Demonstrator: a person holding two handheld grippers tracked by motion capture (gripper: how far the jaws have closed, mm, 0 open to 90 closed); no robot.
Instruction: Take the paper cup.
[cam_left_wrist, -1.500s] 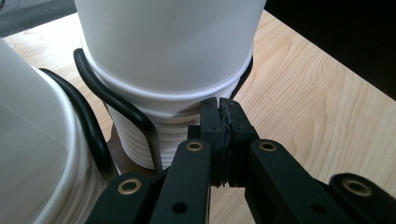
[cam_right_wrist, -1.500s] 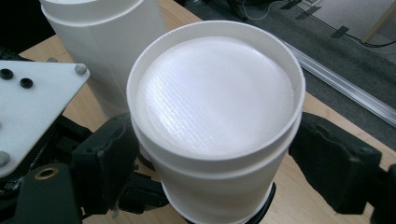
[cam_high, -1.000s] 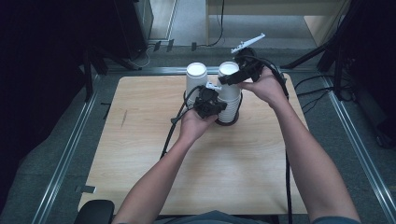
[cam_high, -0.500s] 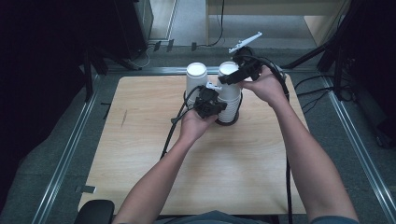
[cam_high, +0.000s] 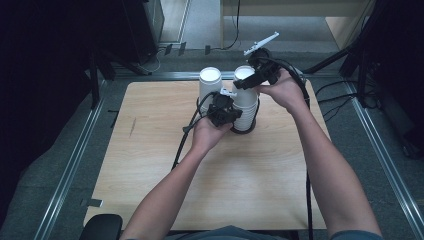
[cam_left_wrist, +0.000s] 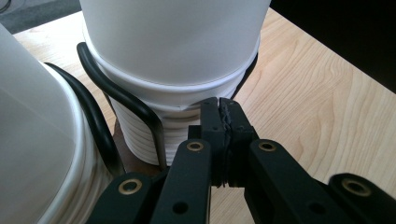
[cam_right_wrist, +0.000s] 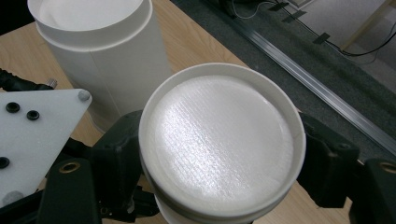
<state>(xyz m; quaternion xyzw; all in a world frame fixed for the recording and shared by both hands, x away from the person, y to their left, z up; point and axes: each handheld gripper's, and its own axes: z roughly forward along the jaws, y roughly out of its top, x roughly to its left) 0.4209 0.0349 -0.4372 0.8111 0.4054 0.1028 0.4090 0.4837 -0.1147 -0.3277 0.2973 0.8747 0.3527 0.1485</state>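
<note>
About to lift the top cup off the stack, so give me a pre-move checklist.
1. Right gripper jaws, which have just been closing, press both sides of the top cup: ok.
2. Left gripper shut, tips against the lower cup stack: ok.
3. Stack seated in the black wire holder: ok.
4. Neighbouring cup stack apart from the right gripper: ok.
5. Only one cup will come free: cannot tell.

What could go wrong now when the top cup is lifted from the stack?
1. The right gripper has just been closing around the top cup; a hard squeeze may dent its thin wall.
2. The left gripper, shut, only presses on the lower cups, so several cups might rise together.
3. The neighbouring stack stands close and could be knocked.
</note>
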